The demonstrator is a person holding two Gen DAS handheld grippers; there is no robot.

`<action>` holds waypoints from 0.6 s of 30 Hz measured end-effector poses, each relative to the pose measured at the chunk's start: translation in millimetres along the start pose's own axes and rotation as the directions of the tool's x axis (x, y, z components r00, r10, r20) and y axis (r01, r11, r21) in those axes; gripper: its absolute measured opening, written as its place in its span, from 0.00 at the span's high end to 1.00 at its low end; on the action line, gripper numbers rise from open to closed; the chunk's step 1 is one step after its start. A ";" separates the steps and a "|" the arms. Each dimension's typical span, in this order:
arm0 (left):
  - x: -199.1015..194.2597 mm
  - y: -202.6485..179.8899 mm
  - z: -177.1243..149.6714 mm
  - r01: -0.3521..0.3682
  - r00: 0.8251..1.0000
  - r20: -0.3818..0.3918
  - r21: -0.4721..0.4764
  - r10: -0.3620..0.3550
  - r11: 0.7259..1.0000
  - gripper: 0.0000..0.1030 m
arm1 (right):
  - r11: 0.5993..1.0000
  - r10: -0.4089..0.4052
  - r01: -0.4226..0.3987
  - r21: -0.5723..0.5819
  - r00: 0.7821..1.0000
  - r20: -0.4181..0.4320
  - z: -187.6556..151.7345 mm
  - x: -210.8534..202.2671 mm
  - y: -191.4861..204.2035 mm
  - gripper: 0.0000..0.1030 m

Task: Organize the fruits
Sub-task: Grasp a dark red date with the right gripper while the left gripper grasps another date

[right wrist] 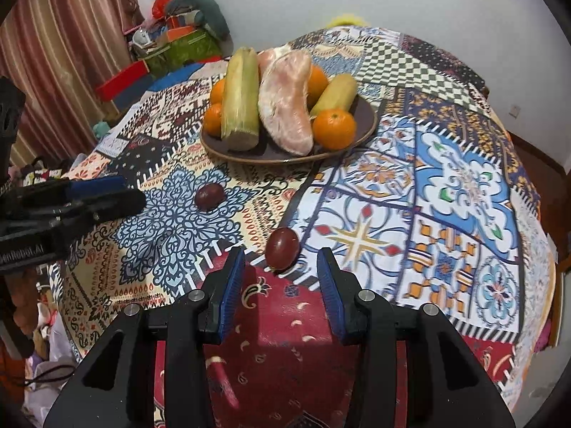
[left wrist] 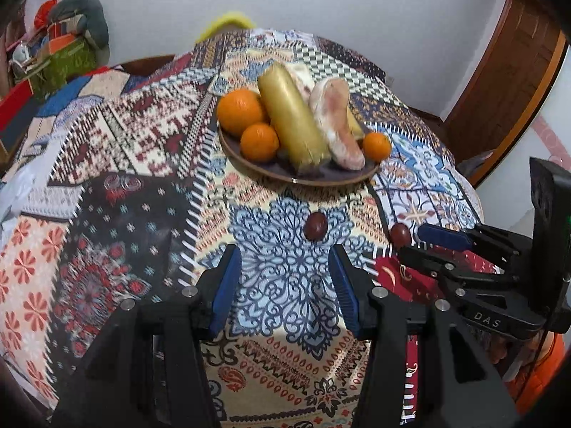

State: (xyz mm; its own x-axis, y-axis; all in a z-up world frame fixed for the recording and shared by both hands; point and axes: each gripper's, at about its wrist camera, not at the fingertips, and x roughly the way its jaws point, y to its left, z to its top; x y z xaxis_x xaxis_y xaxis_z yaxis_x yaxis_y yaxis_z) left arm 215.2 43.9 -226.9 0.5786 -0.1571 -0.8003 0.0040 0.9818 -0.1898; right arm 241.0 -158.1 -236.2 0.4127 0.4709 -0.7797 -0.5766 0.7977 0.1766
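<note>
I use the brown plate (left wrist: pixel 332 178) as my reference landmark. It sits on the patterned tablecloth (left wrist: pixel 117 142) and carries three oranges (left wrist: pixel 259 142), two yellow-green cane sections (left wrist: pixel 294 117) and a peeled pomelo wedge (left wrist: pixel 339 125).

1. Left gripper (left wrist: pixel 285 278): I see its jaws spread apart, with nothing between the blue pads (left wrist: pixel 225 285). It hovers on the near side of the plate. One dark red fruit (left wrist: pixel 315 225) lies on the cloth between the plate and this gripper, apart from both pads.

2. Right gripper (right wrist: pixel 282 281): I see its jaws likewise released and empty. A second dark red fruit (right wrist: pixel 282 248) lies on the cloth just ahead of the fingertips, on the near side of the plate and well apart from its rim.

3. Neither dark fruit is on the plate.
</note>
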 end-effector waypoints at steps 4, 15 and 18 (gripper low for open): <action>8.4 -2.8 -2.8 0.010 1.000 -0.014 0.006 -0.010 1.000 0.51 | 1.000 0.012 -0.012 -0.001 1.000 -0.006 -0.3 6.1 2.4 0.74; 35.3 -20.8 10.8 0.035 0.998 -0.044 0.070 -0.032 0.997 0.57 | 0.999 0.031 -0.032 0.028 0.999 0.032 0.9 0.6 -6.8 0.83; 42.7 -24.8 14.6 0.039 0.998 -0.059 0.081 -0.034 0.996 0.64 | 0.999 0.025 -0.026 0.025 0.998 0.049 3.0 -3.4 -8.6 0.83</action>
State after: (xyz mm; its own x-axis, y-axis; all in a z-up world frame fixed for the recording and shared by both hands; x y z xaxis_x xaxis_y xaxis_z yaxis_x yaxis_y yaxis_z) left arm 251.7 14.4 -248.1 0.5287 -0.1965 -0.8258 0.0924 0.9804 -0.1741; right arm 246.7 -165.4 -233.3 0.4323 0.5088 -0.7445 -0.5694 0.7942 0.2121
